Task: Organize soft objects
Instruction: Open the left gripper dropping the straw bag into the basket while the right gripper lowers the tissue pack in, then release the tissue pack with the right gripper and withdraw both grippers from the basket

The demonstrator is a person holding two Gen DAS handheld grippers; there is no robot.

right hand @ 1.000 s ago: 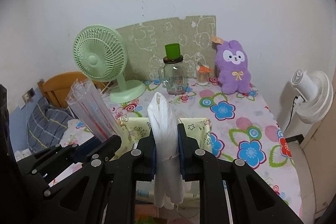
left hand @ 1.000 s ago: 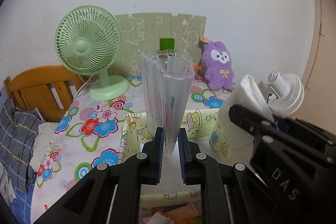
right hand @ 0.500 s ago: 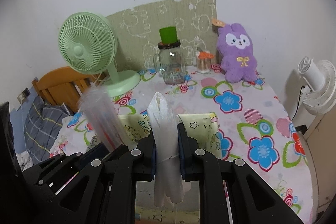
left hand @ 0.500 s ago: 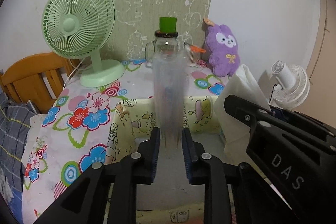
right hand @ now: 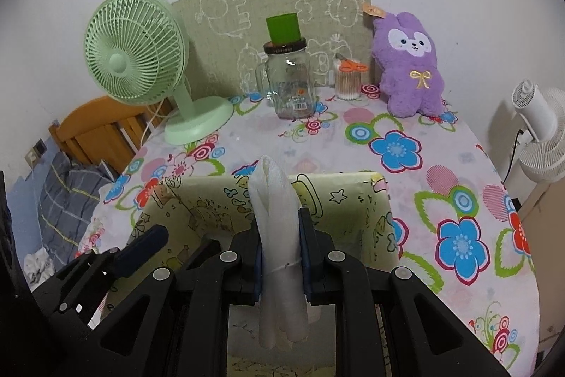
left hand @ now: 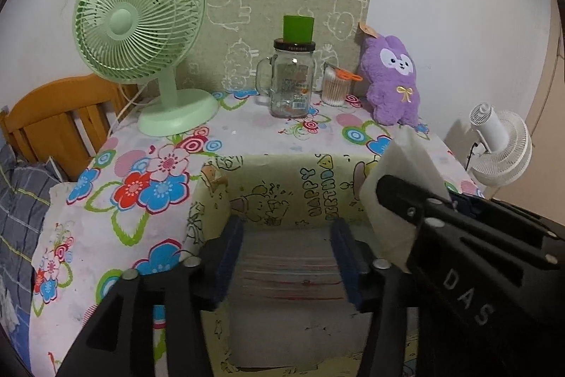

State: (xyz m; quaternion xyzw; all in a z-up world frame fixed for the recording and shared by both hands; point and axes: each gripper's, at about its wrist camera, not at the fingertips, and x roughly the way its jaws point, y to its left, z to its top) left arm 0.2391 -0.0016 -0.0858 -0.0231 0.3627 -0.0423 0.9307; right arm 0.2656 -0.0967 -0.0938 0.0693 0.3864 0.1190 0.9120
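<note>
A yellow cartoon-print fabric box (left hand: 282,179) stands open at the near edge of the flowered table. My left gripper (left hand: 286,230) is inside it, and its jaws are opening. A clear packet of striped straws (left hand: 289,271) lies flat on the box floor between the fingers, and the pads are off it. My right gripper (right hand: 280,237) is shut on a white, thread-tied soft bundle (right hand: 273,196), which it holds upright over the near rim of the box (right hand: 353,196). In the left wrist view the bundle (left hand: 406,161) shows at the right.
At the back of the table stand a green fan (left hand: 141,23), a glass jar mug (left hand: 291,80) topped by a green cup, a cotton-swab tub (left hand: 333,89) and a purple plush (left hand: 393,83). A white fan (left hand: 501,147) is at the right. A wooden bed frame (left hand: 53,115) and plaid bedding are at the left.
The left gripper came down into the box and opened. The packet that stood upright in its jaws now lies flat on the box floor. The right gripper sank toward the box with the bundle.
</note>
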